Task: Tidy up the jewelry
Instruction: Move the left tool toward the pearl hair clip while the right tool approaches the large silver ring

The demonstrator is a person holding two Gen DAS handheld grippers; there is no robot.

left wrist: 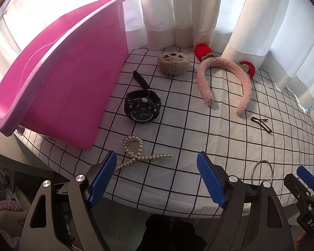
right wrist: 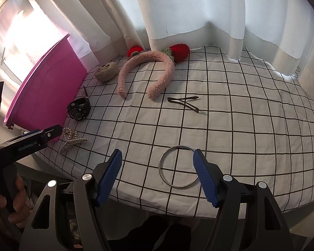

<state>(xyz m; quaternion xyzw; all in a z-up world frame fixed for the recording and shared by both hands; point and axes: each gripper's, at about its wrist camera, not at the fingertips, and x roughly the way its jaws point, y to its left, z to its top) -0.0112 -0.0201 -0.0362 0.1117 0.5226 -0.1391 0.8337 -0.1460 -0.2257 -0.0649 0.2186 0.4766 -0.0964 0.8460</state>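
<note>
- One pink bin point(left wrist: 58, 79) stands at the left of the worktop point(left wrist: 198, 142), which is covered in a white cloth with a black grid; its near corner sits close to the pearl piece
- One black wristwatch point(left wrist: 143, 108) lies just beside the bin's wall, its strap running away toward the curtain point(left wrist: 178, 10)
- One pearl hair clip point(left wrist: 136, 150), shaped like a bow, lies near the front edge of the worktop, in front of the watch
- One small tan plush charm point(left wrist: 173, 63) with a face on it rests at the back, between the bin and the headband
- One fluffy pink headband point(left wrist: 224, 83) with two red strawberry ornaments lies open-end forward near the curtain
- Two thin dark hairpins point(right wrist: 184, 102) lie crossed over each other, right of the headband's tips
- One silver bangle point(right wrist: 179, 166) lies flat near the front edge
- The left tool point(left wrist: 157, 179) points steeply down over the front edge; its blue pads stand wide apart and hold nothing; the pearl clip lies just beyond the left pad
- The right tool point(right wrist: 158, 175) is tilted down likewise, pads spread and empty; the bangle lies between them, its right side at the right pad's tip; whether they touch I cannot tell
- A hand point(right wrist: 4, 207) grips the left tool's handle, seen at the edge of the right wrist view
</note>
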